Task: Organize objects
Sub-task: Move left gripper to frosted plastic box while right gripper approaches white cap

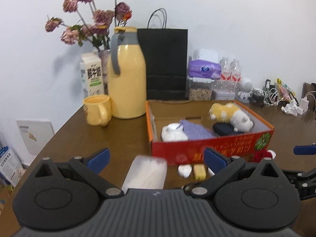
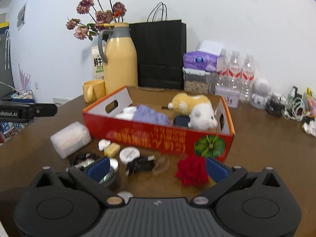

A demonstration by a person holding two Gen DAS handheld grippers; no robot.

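Both jaws spread wide, nothing between them. Left gripper (image 1: 156,158) hangs over the swab pack (image 1: 145,172); right gripper (image 2: 157,166) hangs over the loose bits in front of the box (image 2: 158,138).

Swab pack lies on the counter (image 1: 79,134), at my left gripper's 12 o'clock, just beside the box's near corner. I judge it light, its clear wrap slick and crushable; take it across the short width, mid-body, gentle squeeze.

Rose (image 2: 192,170) sits at the right gripper's 1 o'clock, beside the right blue pad. Soft, petals bruise easily; I'd pinch low at the base. Cable (image 2: 139,164) at 12 o'clock: limp, will dangle. Round tin (image 2: 129,154) behind it: flat, hard to get under.

Box already holds a plush (image 2: 195,108), purple cloth (image 2: 150,114), a white cup (image 1: 173,132).

Counter is dark brown wood, smooth. White wall behind; yellow flask (image 1: 126,75), mug (image 1: 97,109), black bag (image 1: 165,63) at 11 to 12 o'clock.
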